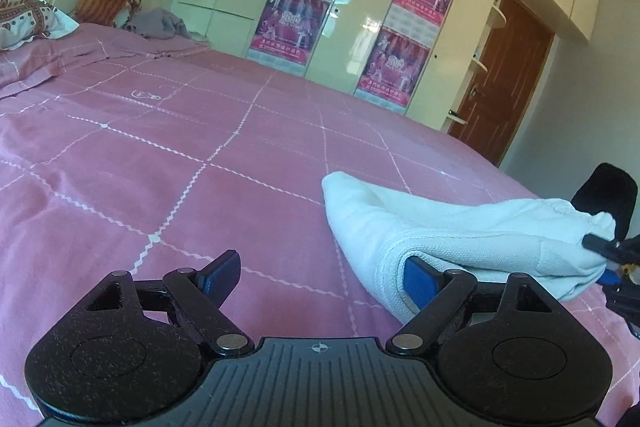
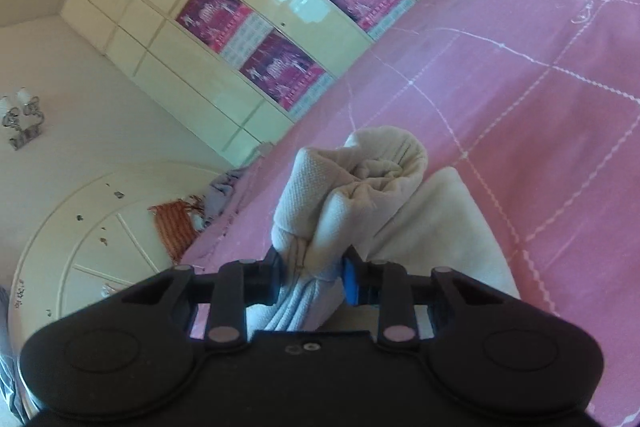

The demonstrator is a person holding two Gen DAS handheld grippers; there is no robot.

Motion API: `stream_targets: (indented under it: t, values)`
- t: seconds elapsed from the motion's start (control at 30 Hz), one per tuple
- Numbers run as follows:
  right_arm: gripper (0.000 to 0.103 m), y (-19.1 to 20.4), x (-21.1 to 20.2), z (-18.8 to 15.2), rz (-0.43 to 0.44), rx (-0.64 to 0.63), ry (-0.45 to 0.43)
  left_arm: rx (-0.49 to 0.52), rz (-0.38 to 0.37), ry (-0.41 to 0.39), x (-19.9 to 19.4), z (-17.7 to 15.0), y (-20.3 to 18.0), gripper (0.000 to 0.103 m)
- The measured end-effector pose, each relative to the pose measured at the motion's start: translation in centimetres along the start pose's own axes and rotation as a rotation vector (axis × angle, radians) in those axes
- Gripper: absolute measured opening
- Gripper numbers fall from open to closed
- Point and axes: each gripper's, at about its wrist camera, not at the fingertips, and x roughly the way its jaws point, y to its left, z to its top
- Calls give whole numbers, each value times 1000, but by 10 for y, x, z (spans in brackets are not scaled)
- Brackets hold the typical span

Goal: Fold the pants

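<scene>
The white pants [image 1: 460,239] lie folded in a thick bundle on the pink bed at the right of the left wrist view. My left gripper [image 1: 320,273] is open; its right finger [image 1: 420,279] is tucked under the fold's edge, its left finger [image 1: 220,275] is over bare bedspread. My right gripper [image 2: 312,277] is shut on a bunched end of the pants [image 2: 352,187], holding it up off the bed. It also shows at the right edge of the left wrist view [image 1: 612,255], clamped on the waistband end.
The pink checked bedspread [image 1: 180,147] fills both views. Pillows [image 1: 28,15] and a grey garment [image 1: 160,25] lie at the head of the bed. A cream wardrobe with posters [image 1: 360,7] and a brown door [image 1: 500,83] stand beyond the bed.
</scene>
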Motion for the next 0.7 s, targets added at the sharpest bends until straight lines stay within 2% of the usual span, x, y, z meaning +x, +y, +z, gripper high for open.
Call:
stream_targets:
  t: [0.03,0.1,0.13,0.23,0.27,0.3,0.33,0.47,0.6,0.7]
  values:
    - [28,-4,4,-4,-36,-19,11,16,-1,24,4,-1,-1,85]
    - [28,-19,18,-10,-180,10,85,68,5,-2,2,-2,-10,85]
    - [28,-24,23,-12,-221,23,115,102,29,-1,3,-2,-15,85]
    - [28,-20,18,-13,-205,-1,85,200,126,88,16,-10,-21,85]
    - [28,-19,20,-12,-212,-3,91,238,155,151,22,-15,-23,85]
    - [29,-20,22,-13,-220,4,105,258,162,172,24,-18,-24,85]
    - [29,-20,24,-12,-225,9,118,262,167,158,19,-19,-27,85]
    - [31,-13,22,-7,-199,25,116,252,101,133,7,-19,-36,85]
    - [35,-20,22,-10,-215,21,146,317,73,150,16,-24,-54,85]
    - [41,-26,20,-13,-219,24,167,371,52,124,17,-28,-70,85]
